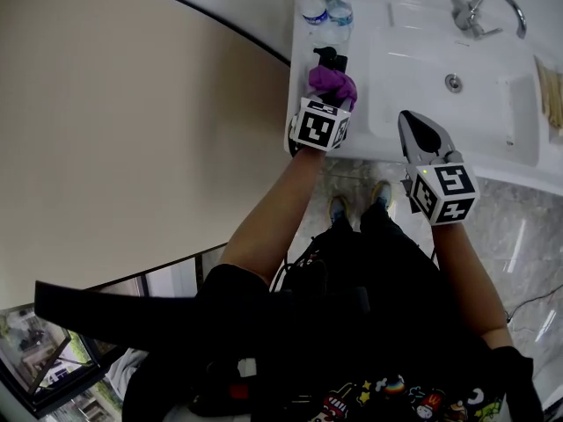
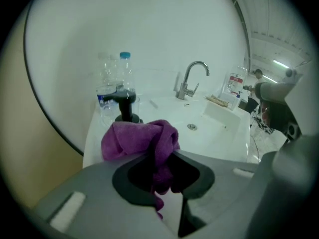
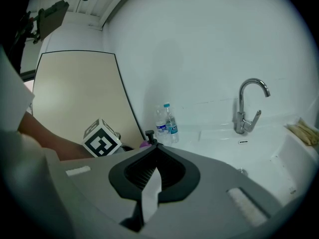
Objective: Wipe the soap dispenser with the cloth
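Observation:
The soap dispenser (image 1: pixel 331 58) stands on the sink's left ledge, its black pump head (image 2: pixel 124 102) showing. My left gripper (image 1: pixel 327 104) is shut on a bunched purple cloth (image 1: pixel 332 84). The cloth (image 2: pixel 142 139) sits just in front of the dispenser and hides its lower body; I cannot tell whether they touch. My right gripper (image 1: pixel 413 123) is shut with nothing in it, hovering over the sink's front edge. In the right gripper view its jaws (image 3: pixel 152 146) point toward the pump (image 3: pixel 149 135).
Several clear water bottles (image 1: pixel 324 9) stand behind the dispenser on the ledge. The white sink (image 1: pixel 493 139) has a chrome faucet (image 1: pixel 479 7) at the back and a drain (image 1: pixel 453 83). Wooden sticks (image 1: pixel 551 95) lie at the right. A cream wall panel (image 1: pixel 132 130) runs along the left.

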Demonstrator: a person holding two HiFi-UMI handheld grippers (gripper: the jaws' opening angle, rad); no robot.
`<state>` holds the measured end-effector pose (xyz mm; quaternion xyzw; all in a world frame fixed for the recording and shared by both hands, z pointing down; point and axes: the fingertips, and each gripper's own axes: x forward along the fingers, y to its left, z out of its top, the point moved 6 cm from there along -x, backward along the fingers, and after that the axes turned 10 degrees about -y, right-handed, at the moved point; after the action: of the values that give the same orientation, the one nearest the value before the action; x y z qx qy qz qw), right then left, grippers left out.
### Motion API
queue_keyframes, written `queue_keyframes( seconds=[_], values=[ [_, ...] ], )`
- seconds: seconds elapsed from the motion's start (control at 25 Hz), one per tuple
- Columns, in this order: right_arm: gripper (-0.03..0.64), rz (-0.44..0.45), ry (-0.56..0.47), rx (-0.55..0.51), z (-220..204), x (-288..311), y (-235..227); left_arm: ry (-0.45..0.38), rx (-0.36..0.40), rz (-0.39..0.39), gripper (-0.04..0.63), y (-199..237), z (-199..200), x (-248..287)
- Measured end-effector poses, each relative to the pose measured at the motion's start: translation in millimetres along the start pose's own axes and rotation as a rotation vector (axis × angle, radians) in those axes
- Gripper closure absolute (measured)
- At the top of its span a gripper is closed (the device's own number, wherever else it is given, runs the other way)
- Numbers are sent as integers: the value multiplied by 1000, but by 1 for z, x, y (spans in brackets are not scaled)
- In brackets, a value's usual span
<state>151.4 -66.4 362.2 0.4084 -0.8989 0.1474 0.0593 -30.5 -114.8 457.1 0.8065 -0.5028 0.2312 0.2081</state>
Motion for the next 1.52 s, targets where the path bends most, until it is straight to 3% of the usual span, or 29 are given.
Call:
queue_keyframes(
  seconds=[0.2,0.32,1.12,1.52],
  values=[
    [592,21,-1,-2,2,9,4,-134,90,45,515,-4,50,-20],
    [592,41,-11,-11,7,16,8,-176,105,51,515,-2,72,-22],
    [592,36,-24,8,10,50,-24,30,9,54,517,-8,-14,36],
    [592,38,-59,19,20,55,-53,-145,81,119,517,-18,67,32]
  ],
)
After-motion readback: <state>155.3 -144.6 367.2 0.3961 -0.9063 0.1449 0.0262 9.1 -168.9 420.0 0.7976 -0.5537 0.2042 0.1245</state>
